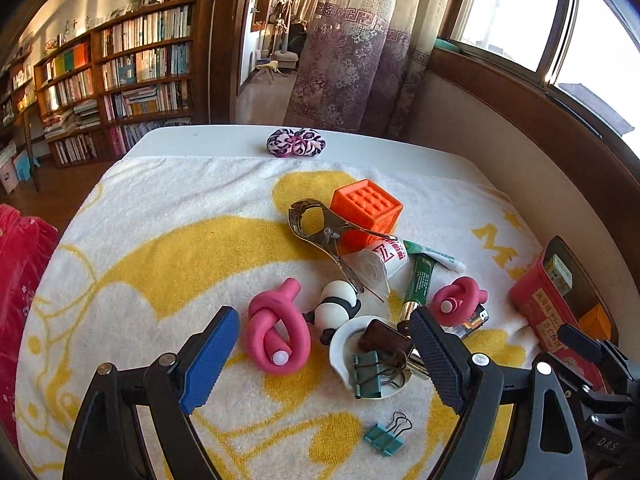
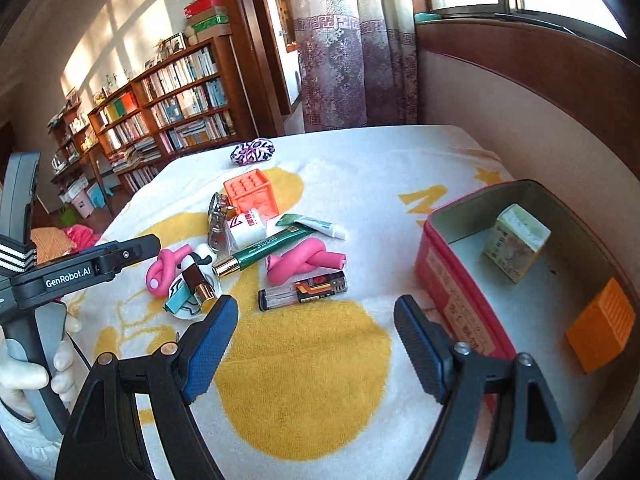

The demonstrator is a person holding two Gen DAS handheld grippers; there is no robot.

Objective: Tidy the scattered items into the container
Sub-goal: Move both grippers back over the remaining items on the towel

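Observation:
A red tin point(image 2: 448, 280) stands open at the right, holding a small carton point(image 2: 516, 246) and an orange box point(image 2: 602, 326). Scattered items lie on the yellow-and-white towel point(image 1: 160, 248): two pink knotted foam curlers point(image 1: 278, 330) point(image 2: 304, 260), a panda toy point(image 1: 338, 308), a white dish point(image 1: 348, 340) with keys and a green binder clip point(image 1: 366, 374), an orange cube point(image 1: 366, 210), a metal clamp point(image 1: 320, 228), tubes and a lighter point(image 2: 302, 292). My left gripper point(image 1: 320, 364) is open over the pink curler and dish. My right gripper point(image 2: 316, 344) is open and empty beside the tin.
A teal binder clip point(image 1: 388, 436) lies near the front. A patterned scrunchie point(image 1: 296, 143) sits at the table's far edge. The wall and window sill run along the right. Bookshelves stand at the far left. The left gripper's body point(image 2: 68, 272) shows in the right wrist view.

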